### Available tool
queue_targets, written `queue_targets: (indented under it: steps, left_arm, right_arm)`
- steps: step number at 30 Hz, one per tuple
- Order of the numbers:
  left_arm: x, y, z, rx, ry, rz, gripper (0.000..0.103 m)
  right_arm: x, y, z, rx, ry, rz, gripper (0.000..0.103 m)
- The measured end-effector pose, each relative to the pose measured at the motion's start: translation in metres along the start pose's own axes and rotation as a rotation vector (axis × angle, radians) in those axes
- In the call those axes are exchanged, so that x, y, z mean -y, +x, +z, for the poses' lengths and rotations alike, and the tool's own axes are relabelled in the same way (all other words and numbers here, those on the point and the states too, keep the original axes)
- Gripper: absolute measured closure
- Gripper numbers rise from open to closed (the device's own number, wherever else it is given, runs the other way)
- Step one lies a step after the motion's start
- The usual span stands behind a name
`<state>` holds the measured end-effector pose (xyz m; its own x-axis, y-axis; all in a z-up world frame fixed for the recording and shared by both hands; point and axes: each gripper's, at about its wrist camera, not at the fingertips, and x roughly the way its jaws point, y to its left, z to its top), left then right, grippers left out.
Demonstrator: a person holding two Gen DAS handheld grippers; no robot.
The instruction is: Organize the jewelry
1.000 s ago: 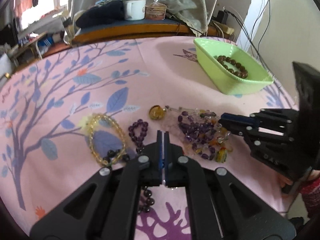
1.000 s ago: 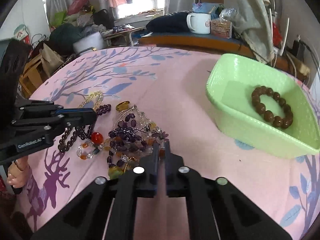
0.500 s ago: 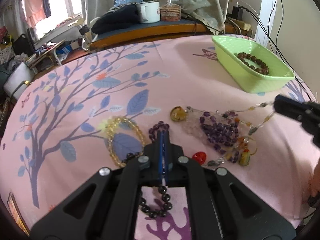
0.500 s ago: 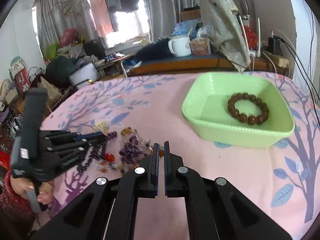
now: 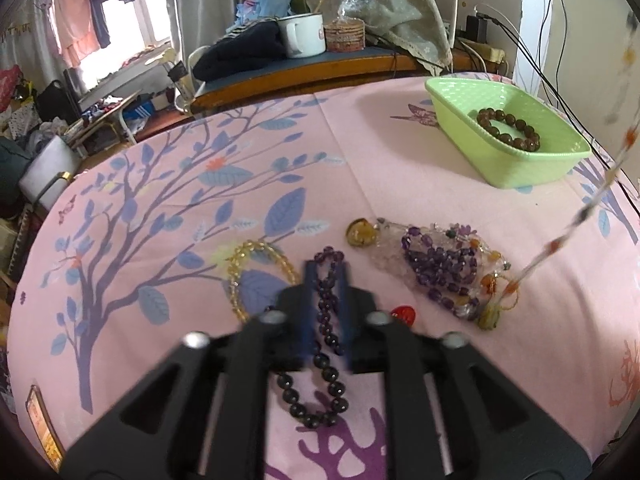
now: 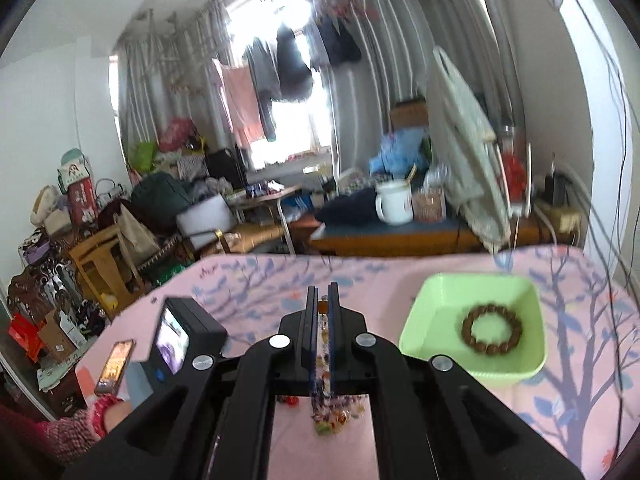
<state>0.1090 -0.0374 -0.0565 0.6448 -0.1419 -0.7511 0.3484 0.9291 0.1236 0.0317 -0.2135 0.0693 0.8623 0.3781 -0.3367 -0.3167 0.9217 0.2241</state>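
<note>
On the left of the pink worktop (image 5: pixel 400 168) a yellow bead bracelet (image 5: pixel 256 276) lies flat; just beside it, the left gripper (image 5: pixel 326 280) hovers with its jaws released, a little apart, on each side of a dark purple bead strand (image 5: pixel 328 320) that lies on the cloth; further right sits an amber pendant (image 5: pixel 360 233), touching a heap of purple and clear beads (image 5: pixel 444 268); a small red bead (image 5: pixel 404 314) lies near the heap; from the heap a multicolored bead necklace (image 5: pixel 560 240) rises slanted to the upper right edge; in the right wrist view the right gripper (image 6: pixel 323 300) has its jaws clenched on this necklace, high over the worktop, with the heap hanging below; at the far right stands the green tray (image 5: pixel 532 168), and a brown bead bracelet (image 5: pixel 508 128) lies inside it.
</note>
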Motion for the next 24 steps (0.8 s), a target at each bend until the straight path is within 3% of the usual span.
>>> queue_targets:
  steps: [2, 15, 22, 24]
  left_arm:
    - [0.002, -0.004, 0.0, 0.025, 0.009, 0.021, 0.059]
    - [0.017, -0.009, 0.002, 0.043, 0.064, 0.06, 0.057]
    - [0.022, -0.007, 0.004, 0.036, 0.068, 0.052, 0.057]
    - [0.021, -0.009, 0.006, 0.034, 0.048, -0.009, 0.057]
  right_arm:
    - [-0.001, -0.01, 0.006, 0.033, -0.004, 0.0, 0.103]
    - [0.011, -0.049, 0.014, 0.141, 0.015, -0.018, 0.103]
    - [0.022, -0.05, -0.003, 0.106, 0.037, -0.044, 0.103]
    - [0.026, -0.035, -0.018, 0.028, 0.022, -0.028, 0.103]
